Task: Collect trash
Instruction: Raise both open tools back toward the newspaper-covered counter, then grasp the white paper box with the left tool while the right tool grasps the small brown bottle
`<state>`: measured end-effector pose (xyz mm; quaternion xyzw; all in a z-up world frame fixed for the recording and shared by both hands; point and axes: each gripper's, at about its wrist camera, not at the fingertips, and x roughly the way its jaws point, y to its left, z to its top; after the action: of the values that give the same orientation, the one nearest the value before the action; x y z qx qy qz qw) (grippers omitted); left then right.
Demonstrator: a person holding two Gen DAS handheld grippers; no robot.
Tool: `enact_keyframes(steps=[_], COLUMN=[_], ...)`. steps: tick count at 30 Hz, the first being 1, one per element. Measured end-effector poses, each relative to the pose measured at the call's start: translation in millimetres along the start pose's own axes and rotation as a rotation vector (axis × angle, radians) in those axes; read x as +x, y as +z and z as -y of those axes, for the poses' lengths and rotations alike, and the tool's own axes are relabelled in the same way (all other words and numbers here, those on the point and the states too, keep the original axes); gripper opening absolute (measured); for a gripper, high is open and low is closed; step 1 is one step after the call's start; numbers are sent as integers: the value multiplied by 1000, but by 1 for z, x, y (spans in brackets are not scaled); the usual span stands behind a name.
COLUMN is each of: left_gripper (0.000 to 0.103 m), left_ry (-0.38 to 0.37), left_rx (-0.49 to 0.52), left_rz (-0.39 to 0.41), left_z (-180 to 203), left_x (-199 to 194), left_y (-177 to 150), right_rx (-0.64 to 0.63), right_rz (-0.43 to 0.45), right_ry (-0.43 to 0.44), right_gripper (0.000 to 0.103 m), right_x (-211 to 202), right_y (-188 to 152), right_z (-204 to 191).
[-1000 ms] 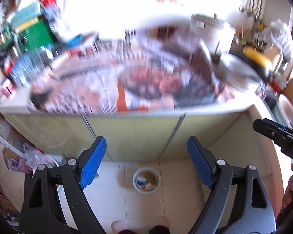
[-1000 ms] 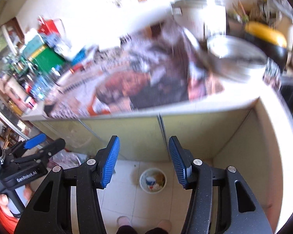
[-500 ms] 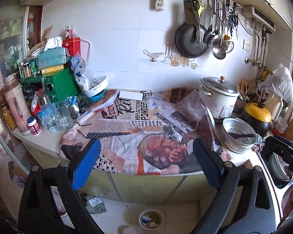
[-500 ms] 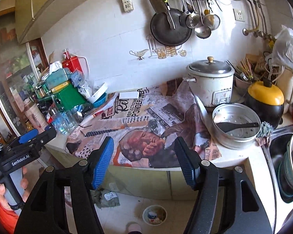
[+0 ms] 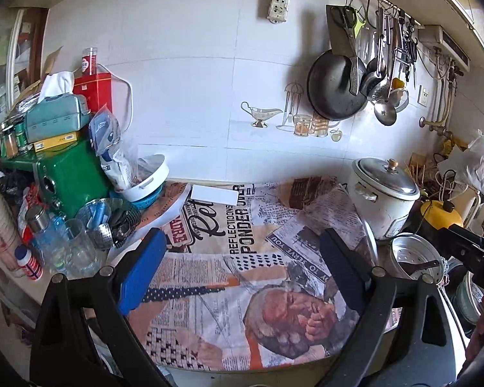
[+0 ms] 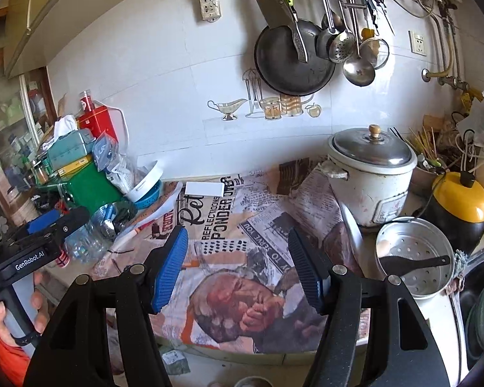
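While a crumpled newsprint cloth (image 5: 242, 258) is covering the counter at centre frame, the left gripper (image 5: 242, 267) and right gripper (image 6: 238, 267) are gaping wide, both holding nothing.

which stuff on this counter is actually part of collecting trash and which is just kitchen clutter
Likely part of the job:
- white paper slip lying loose on the newspaper-print cover
- left gripper and right gripper, both open and empty

Just lying about:
- rice cooker
- metal steamer pot with black spatula
- green box
- hanging pan
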<state>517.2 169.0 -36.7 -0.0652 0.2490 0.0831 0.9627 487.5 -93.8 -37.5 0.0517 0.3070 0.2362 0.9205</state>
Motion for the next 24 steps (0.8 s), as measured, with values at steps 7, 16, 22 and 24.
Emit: enact_keyframes(steps=[7,16,22,24], left_gripper=[101,101,101,101], left_ry=[-27,55,158,191], left_rx=[6,-37,-152,-203], left_rz=[-67,-191,-259,-303], left_z=[-40,-50,-41,-39], left_x=[93,236,331,369], left_y=[35,48,54,55], right_rx=[35,7,-56,-72], right_rz=[14,-26,-107,-144], right_ry=[-48,-59,-4,28], right_gripper=[61,61,61,61], right_x=[56,126,191,212], right_y=[33,71,93,97], right_z=[-16,-4,21,32])
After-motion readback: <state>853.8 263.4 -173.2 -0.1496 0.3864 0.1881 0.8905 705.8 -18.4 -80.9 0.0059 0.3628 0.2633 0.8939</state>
